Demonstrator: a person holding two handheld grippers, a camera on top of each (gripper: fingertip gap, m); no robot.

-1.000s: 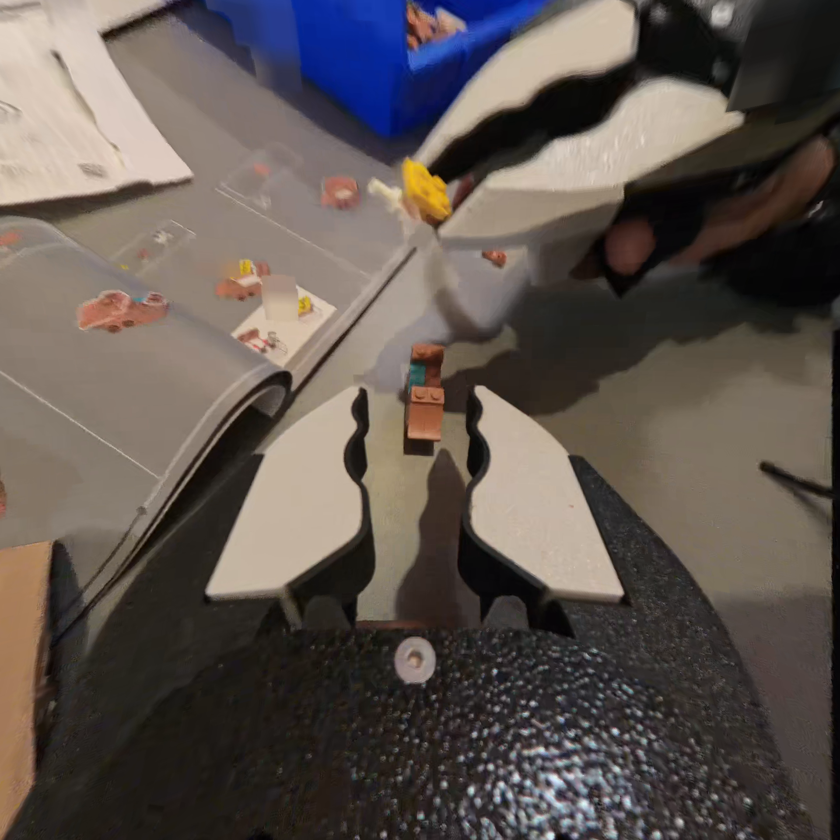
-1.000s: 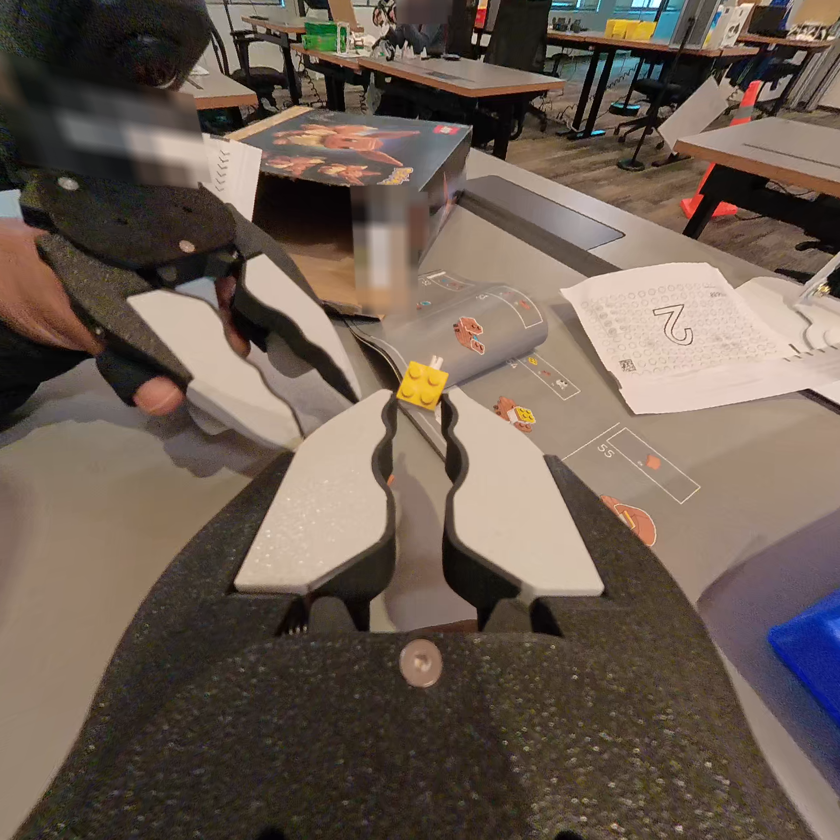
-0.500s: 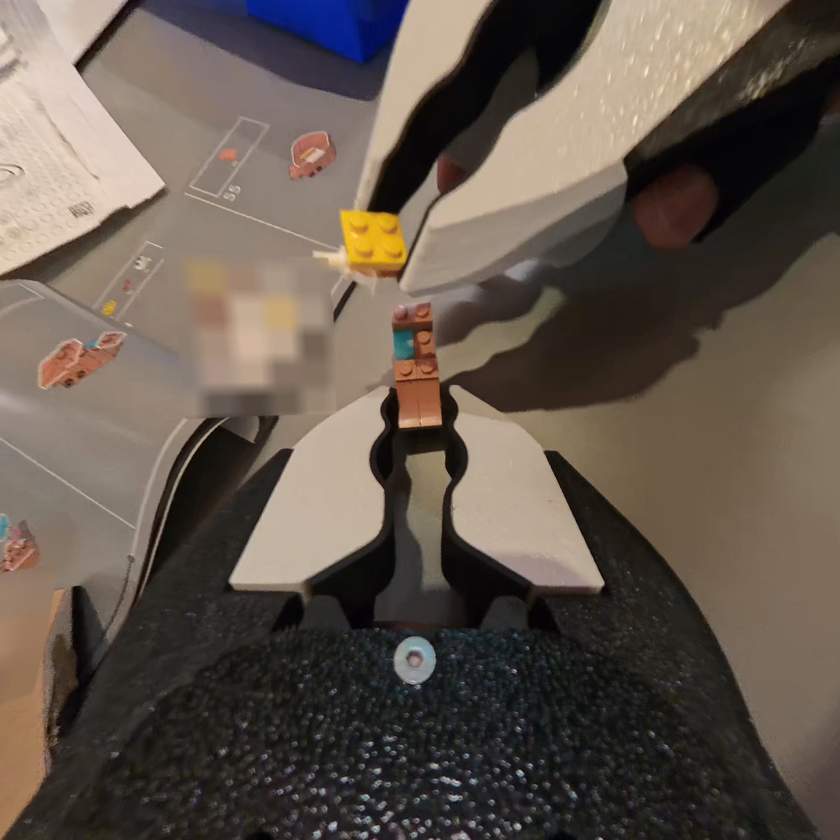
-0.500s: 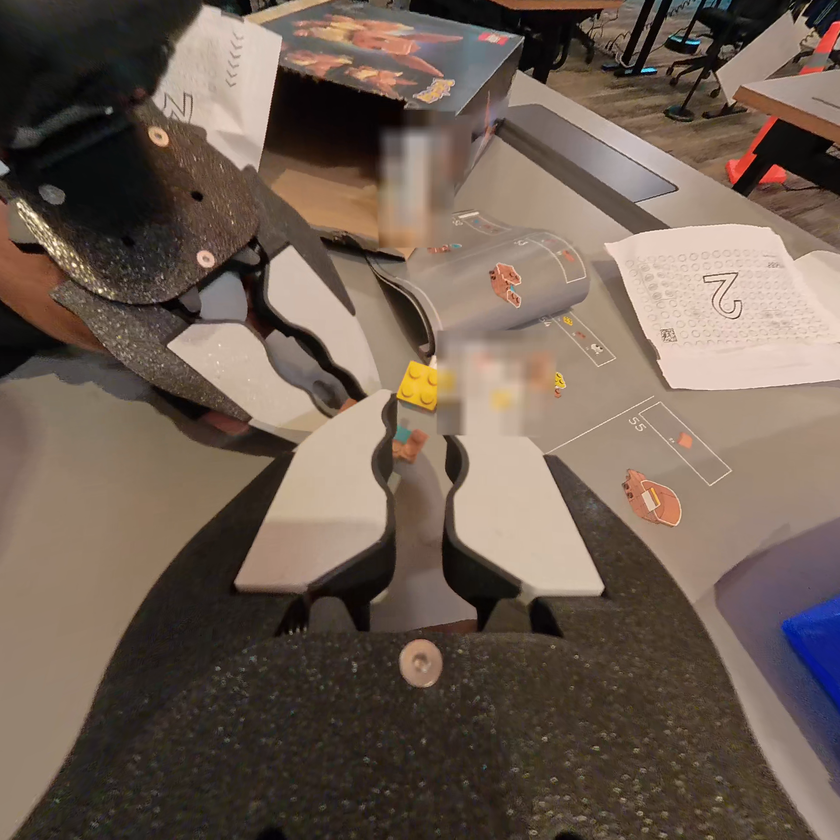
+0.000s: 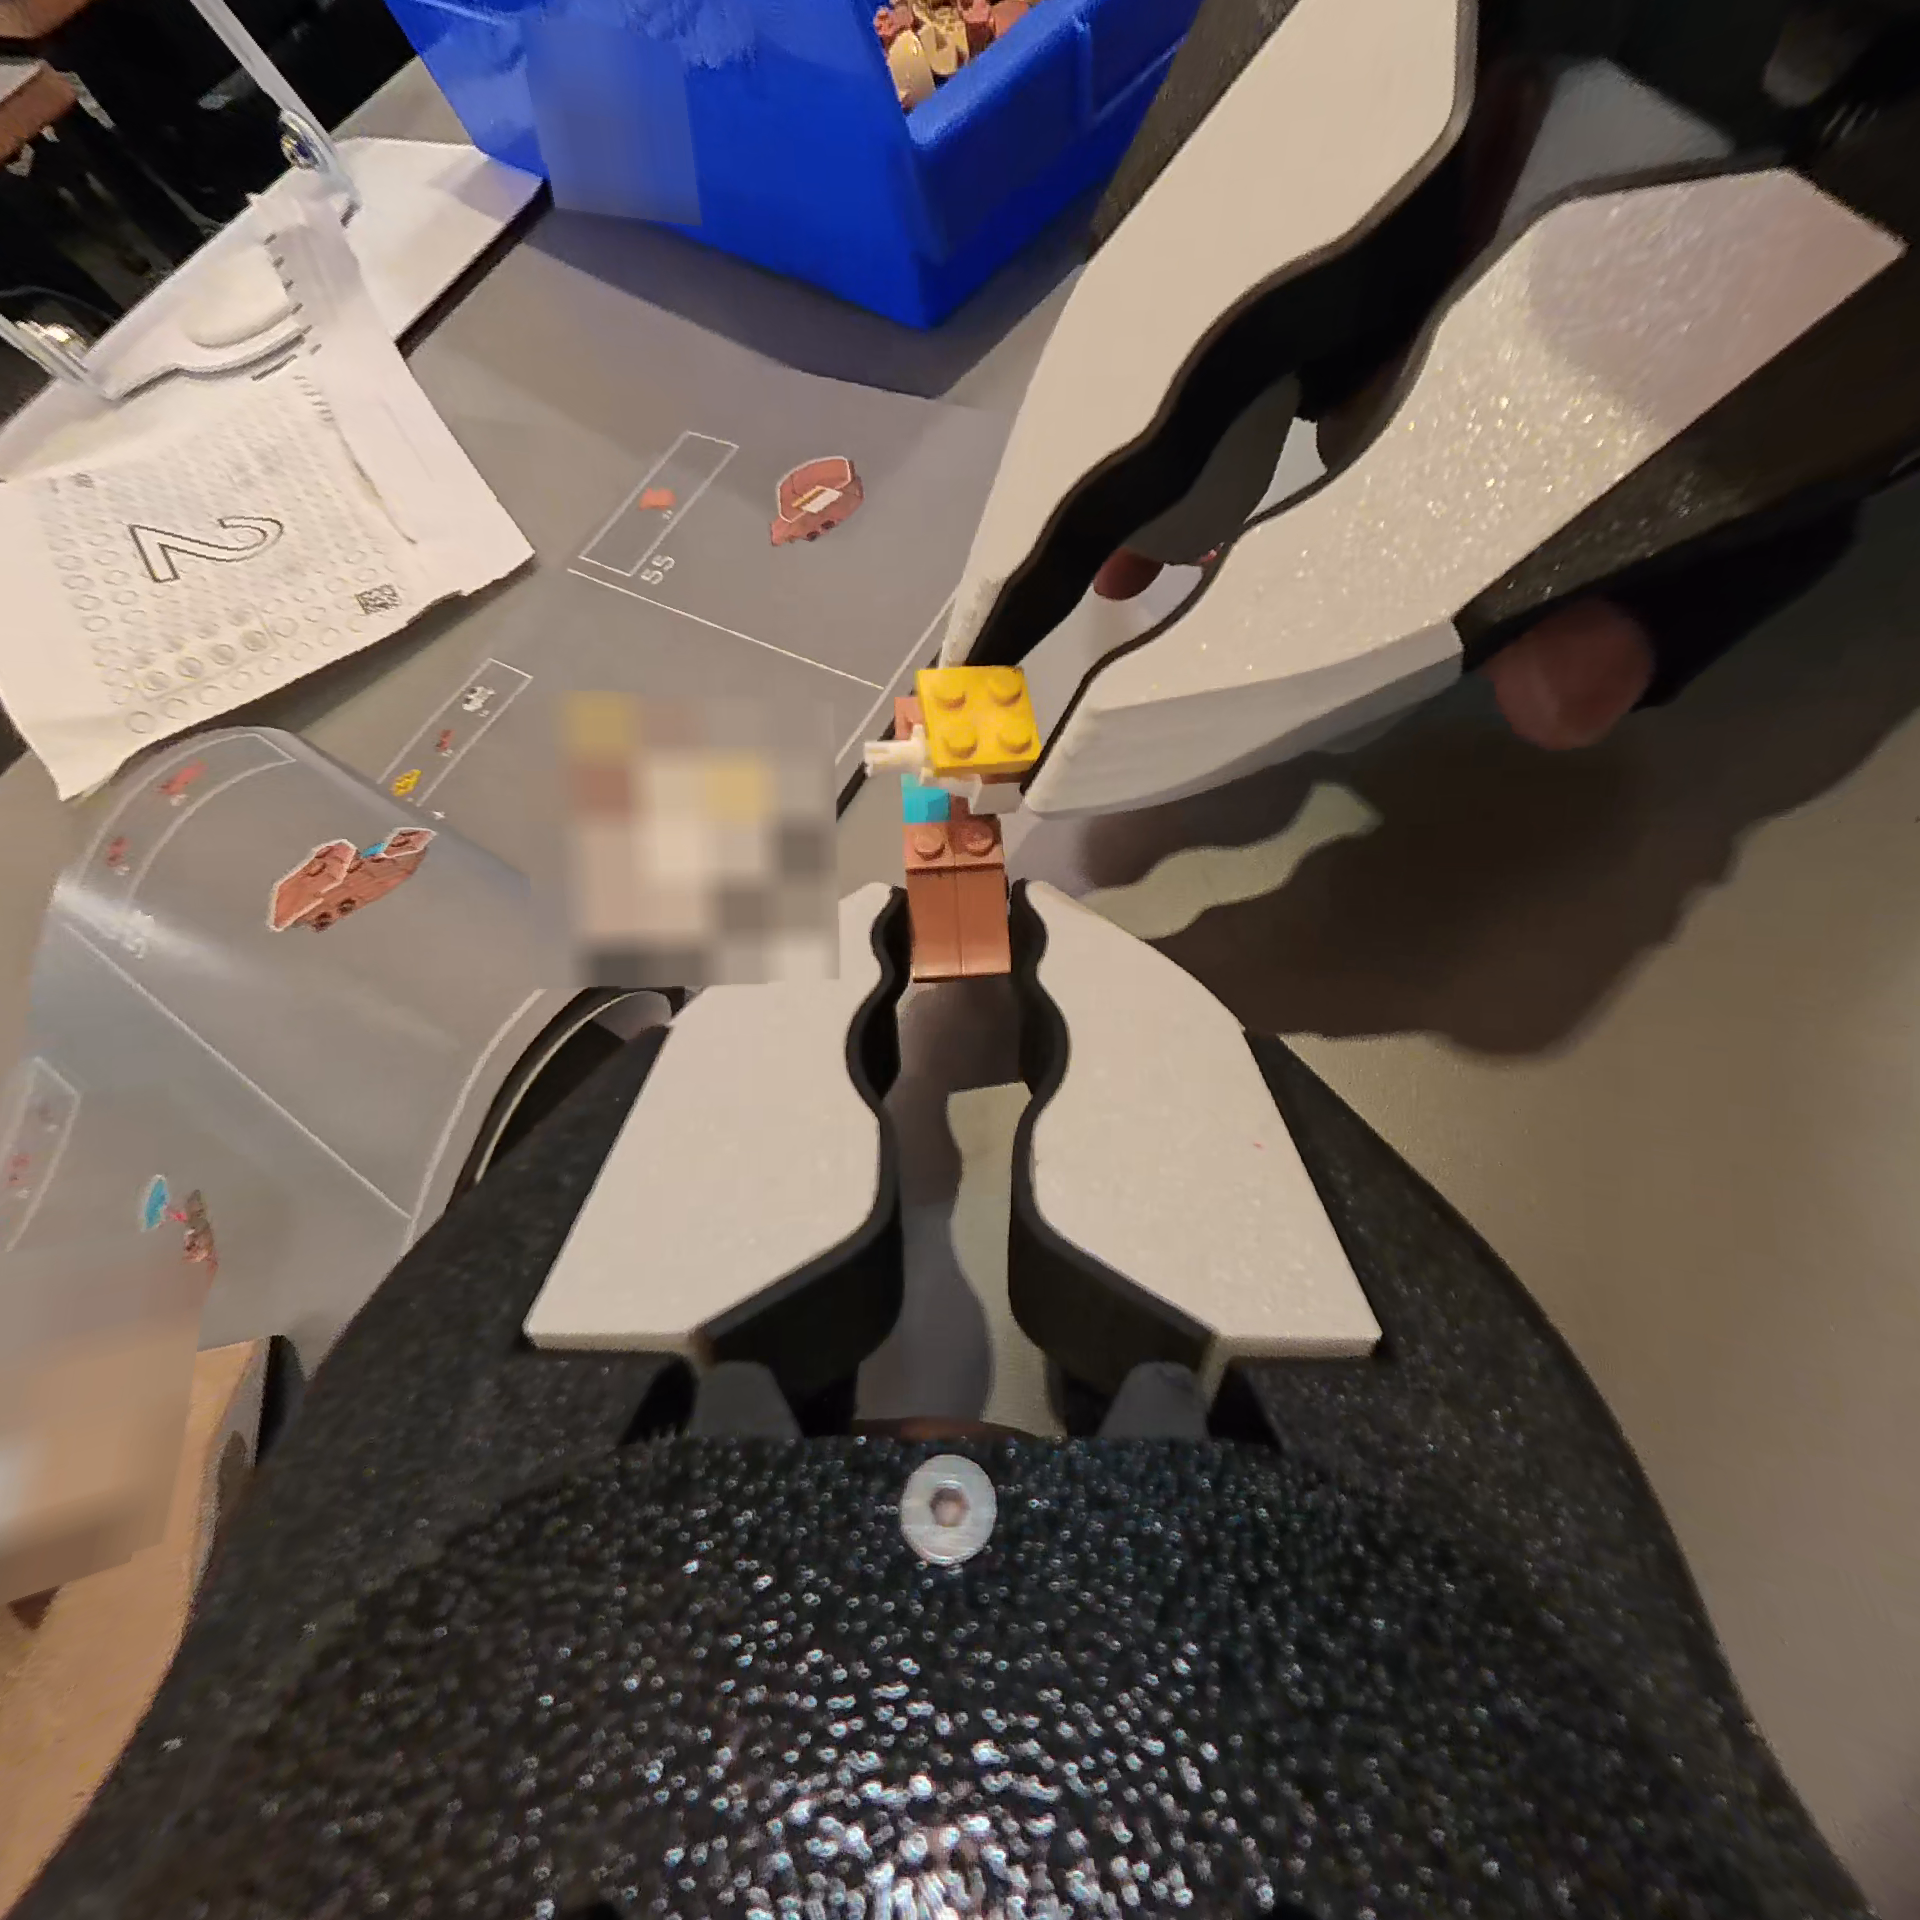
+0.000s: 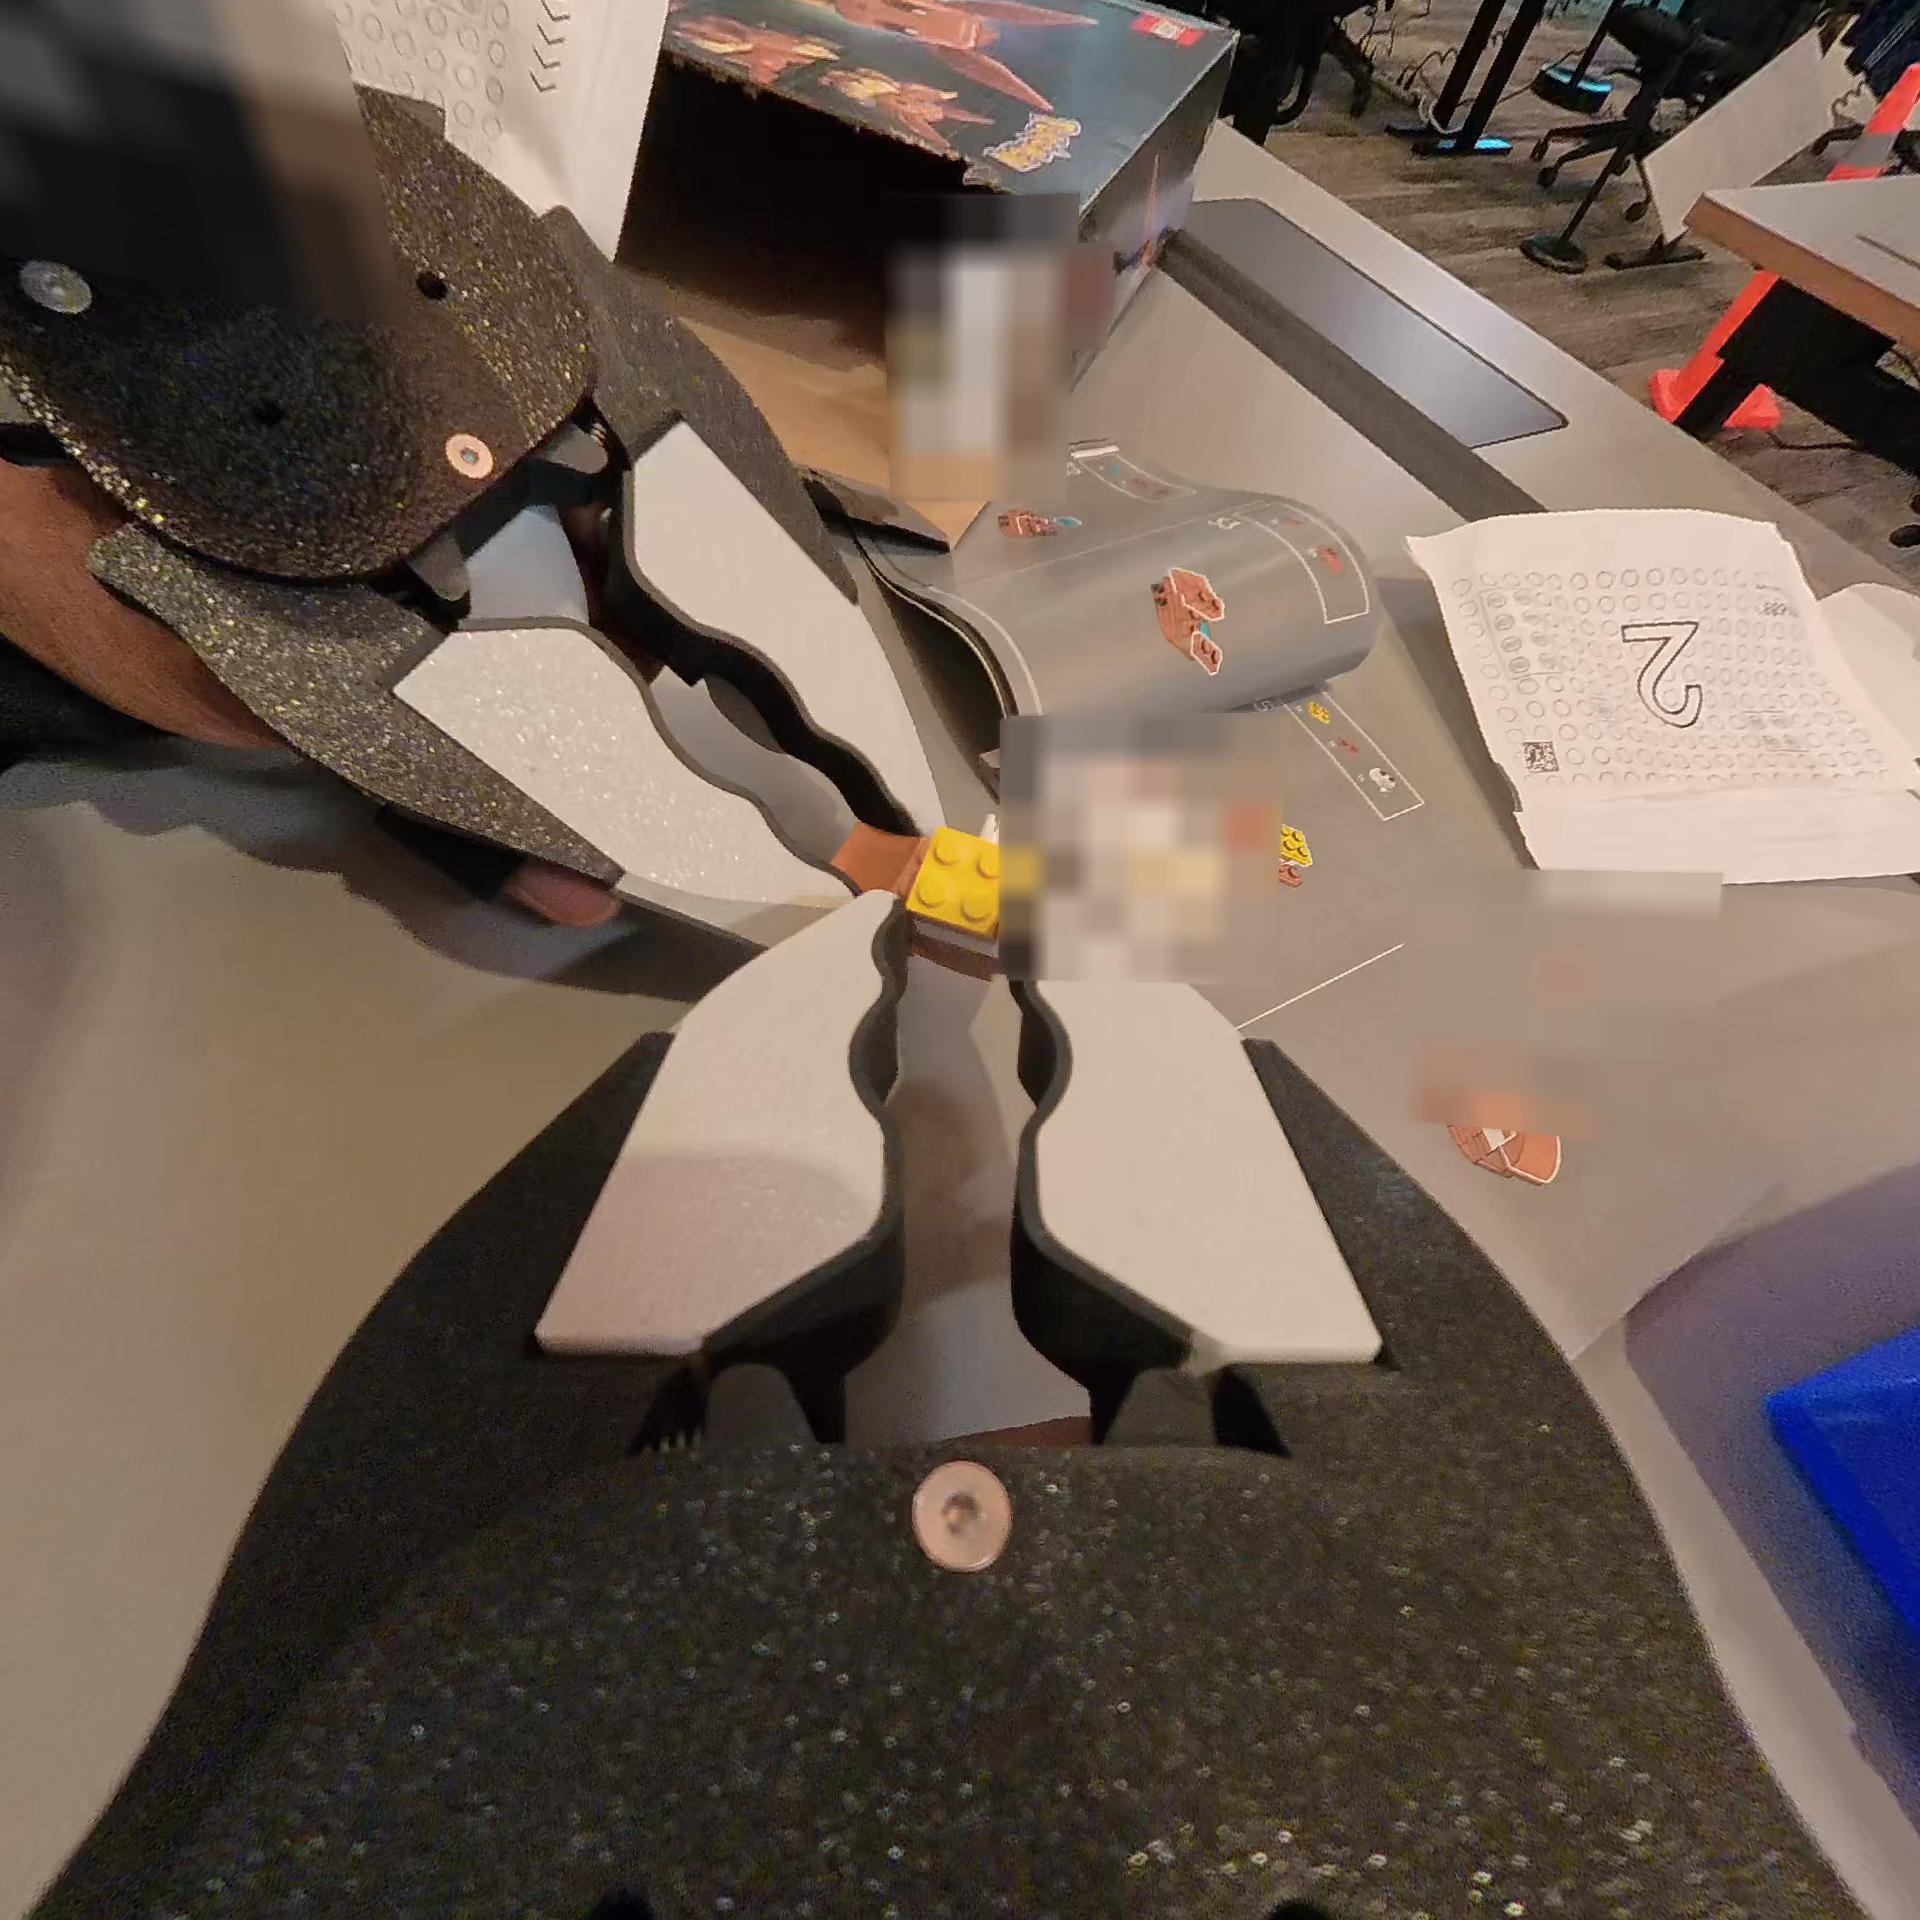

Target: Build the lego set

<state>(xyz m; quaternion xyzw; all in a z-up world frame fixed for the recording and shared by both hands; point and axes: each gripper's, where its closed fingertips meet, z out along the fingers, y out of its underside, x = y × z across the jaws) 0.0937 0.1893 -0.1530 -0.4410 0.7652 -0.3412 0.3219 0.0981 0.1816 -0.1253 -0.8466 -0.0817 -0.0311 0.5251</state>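
Note:
My left gripper (image 5: 958,925) is shut on a small brown brick assembly (image 5: 958,904) with a teal piece, held above the grey table. My right gripper (image 6: 951,935) is shut on a yellow square plate (image 6: 956,878) with a small white piece under it. In the left wrist view the yellow plate (image 5: 979,719) sits right over the far end of the brown assembly and touches it. The right gripper (image 5: 1013,717) comes in from the upper right there. In the right wrist view the left gripper (image 6: 873,842) comes in from the left, with the brown assembly (image 6: 878,847) between its tips.
An open instruction booklet (image 5: 260,935) lies left of the grippers, with a printed white sheet (image 5: 208,561) beyond it. A blue bin (image 5: 831,156) of bricks stands at the back. A cardboard set box (image 6: 883,156) stands behind the booklet. Hands hold both grippers. Both grippers' tips are close together, under 4 cm apart.
My left gripper closed on the brown assembly and lifted it. The right gripper brought the yellow plate down onto the assembly's far end; the two pieces now meet.

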